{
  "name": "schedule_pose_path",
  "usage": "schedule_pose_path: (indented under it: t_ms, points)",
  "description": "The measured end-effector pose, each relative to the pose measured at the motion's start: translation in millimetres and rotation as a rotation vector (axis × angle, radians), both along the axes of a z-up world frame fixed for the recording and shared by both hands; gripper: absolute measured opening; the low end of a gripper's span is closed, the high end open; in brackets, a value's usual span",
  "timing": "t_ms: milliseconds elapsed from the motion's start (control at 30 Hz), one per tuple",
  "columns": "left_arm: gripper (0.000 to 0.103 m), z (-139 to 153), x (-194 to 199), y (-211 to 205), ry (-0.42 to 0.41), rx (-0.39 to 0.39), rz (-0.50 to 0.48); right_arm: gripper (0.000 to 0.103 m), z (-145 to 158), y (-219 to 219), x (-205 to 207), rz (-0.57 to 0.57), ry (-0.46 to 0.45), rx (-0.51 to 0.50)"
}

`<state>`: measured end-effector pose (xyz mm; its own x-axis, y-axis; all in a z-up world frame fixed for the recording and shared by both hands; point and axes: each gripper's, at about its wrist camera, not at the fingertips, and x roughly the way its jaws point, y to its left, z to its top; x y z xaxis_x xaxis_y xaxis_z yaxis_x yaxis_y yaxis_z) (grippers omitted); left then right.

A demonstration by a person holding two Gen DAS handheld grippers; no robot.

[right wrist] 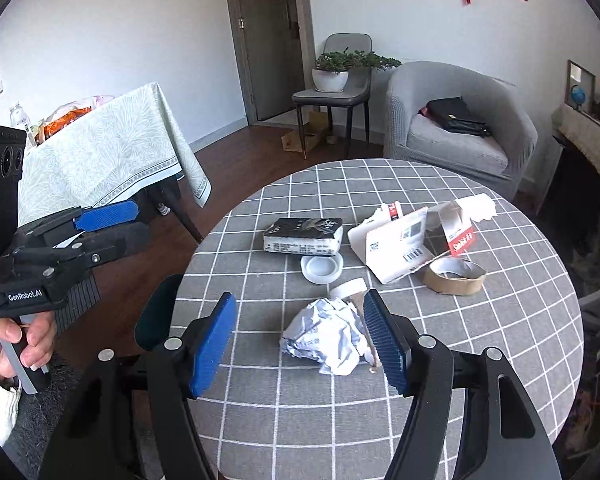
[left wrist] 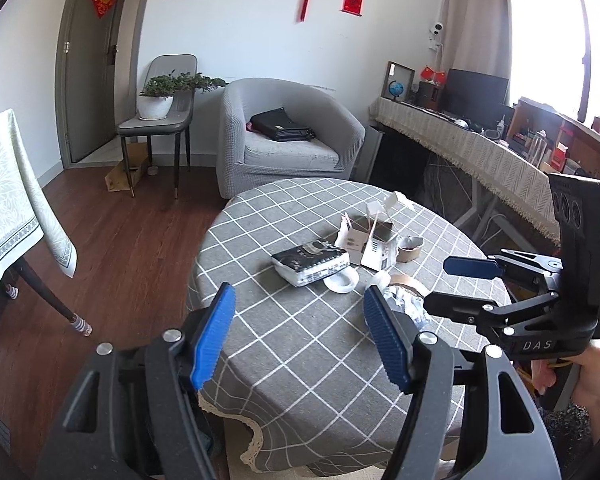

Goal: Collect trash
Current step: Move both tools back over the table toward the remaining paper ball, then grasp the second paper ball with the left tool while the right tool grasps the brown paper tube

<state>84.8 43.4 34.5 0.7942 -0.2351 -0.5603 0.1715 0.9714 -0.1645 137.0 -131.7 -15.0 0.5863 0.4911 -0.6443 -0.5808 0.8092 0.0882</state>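
Grey checked table (right wrist: 500, 320) carries crumpled paper (right wrist: 328, 340) near its front edge. Both the right gripper (right wrist: 304, 344) and left gripper (left wrist: 296, 332) hang released, empty; a skewed close could nudge the paper off.

Grey armchair (left wrist: 288, 136), black bag (left wrist: 282, 125), potted plant (left wrist: 158, 96)

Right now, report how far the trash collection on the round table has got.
Nothing looks collected yet. The crumpled paper, tissue pack, torn cardboard box, tape roll and white lid all lie on the checked tablecloth. Both the left tongs and right tongs are open and empty. No bin is visible. All pickups remain.
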Motion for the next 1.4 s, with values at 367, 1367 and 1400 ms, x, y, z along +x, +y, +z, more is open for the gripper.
schedule_pose_path:
  t_ms: [367,1367,1400]
  points:
    - [0.071,-18,9,-54,0.054,0.035,-0.163,0.065,0,-55,6,-0.064,0.017,0.041]
    - [0.066,-64,58,-123,0.178,0.119,-0.200,0.057,-27,-75,24,-0.036,0.148,0.082]
    - [0.063,-64,60,-121,0.184,0.111,-0.202,0.057,-27,-74,24,-0.035,0.150,0.084]
